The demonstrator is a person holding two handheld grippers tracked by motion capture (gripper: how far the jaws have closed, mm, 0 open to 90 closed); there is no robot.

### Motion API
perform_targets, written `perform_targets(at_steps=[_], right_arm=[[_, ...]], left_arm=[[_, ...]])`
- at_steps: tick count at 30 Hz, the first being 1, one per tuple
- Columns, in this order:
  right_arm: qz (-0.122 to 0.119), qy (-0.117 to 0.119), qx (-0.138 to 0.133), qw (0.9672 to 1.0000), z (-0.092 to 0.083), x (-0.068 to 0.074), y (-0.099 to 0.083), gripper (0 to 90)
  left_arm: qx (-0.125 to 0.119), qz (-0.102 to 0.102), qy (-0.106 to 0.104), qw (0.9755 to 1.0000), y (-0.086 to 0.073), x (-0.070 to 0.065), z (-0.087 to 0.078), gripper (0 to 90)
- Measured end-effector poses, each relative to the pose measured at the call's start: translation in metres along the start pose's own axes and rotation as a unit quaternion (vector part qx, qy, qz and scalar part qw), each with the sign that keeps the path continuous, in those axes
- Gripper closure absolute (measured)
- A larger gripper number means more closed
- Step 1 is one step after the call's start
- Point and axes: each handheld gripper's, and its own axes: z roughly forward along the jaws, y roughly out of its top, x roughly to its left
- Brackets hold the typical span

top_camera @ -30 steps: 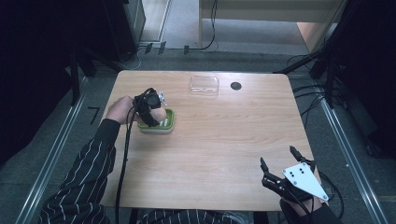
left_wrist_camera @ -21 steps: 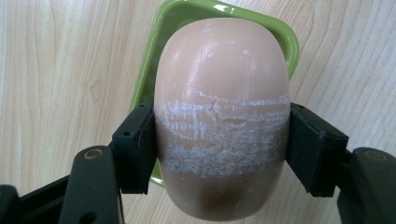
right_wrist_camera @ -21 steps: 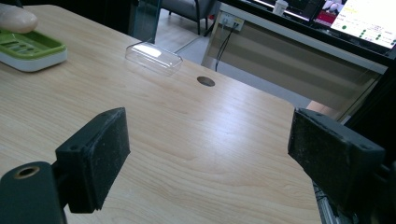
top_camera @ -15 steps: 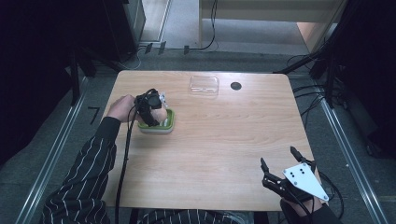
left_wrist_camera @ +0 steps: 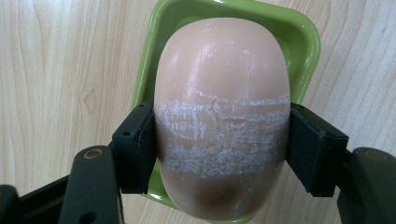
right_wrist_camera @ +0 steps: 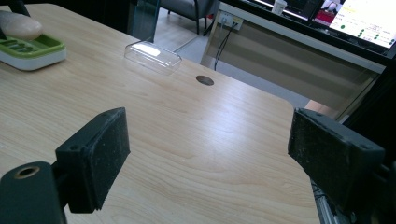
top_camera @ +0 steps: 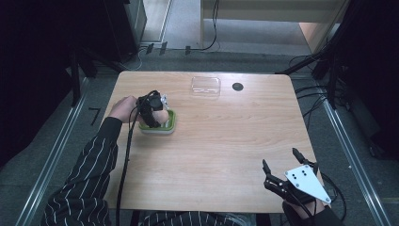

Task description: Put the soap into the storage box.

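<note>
A: Over the green dish (left_wrist_camera: 306, 39), the left gripper (left_wrist_camera: 219, 149) is clamped on the bar of soap (left_wrist_camera: 222, 93), which hangs just above the tray.

B: Risk?

A: Soap is slick (see the scuffed white band where the pads bite), so I judge it could squirt out or tip the light dish.

B: And the right gripper (top_camera: 288, 165)?

A: Jaws wide apart, holding nothing, near the table's (top_camera: 226, 141) corner.

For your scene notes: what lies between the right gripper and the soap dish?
Bare tabletop in the high view; nothing between right gripper and soap dish.
</note>
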Motion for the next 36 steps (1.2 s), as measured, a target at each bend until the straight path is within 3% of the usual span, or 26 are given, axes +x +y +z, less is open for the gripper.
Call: perform_targets(at_steps=[4, 11, 29, 36], right_arm=[[0.0, 0.0, 0.0, 1.0, 0.0, 0.0, 0.0, 13.4], [0.0, 0.0, 0.0, 1.0, 0.0, 0.0, 0.0, 13.5], [0.0, 0.002, 0.001, 1.0, 0.001, 0.0, 0.0, 13.4], [-0.002, 0.003, -0.001, 1.0, 0.001, 0.001, 0.001, 13.5]], left_arm=[[0.003, 0.005, 0.0, 1.0, 0.0, 0.002, 0.004, 33.6], [0.001, -0.006, 0.005, 1.0, -0.001, 0.005, 0.01, 33.6], [0.009, -0.058, -0.01, 0.9983, -0.003, 0.009, 0.022, 33.5], [0.01, -0.059, -0.004, 0.9982, -0.003, 0.009, 0.024, 33.5]])
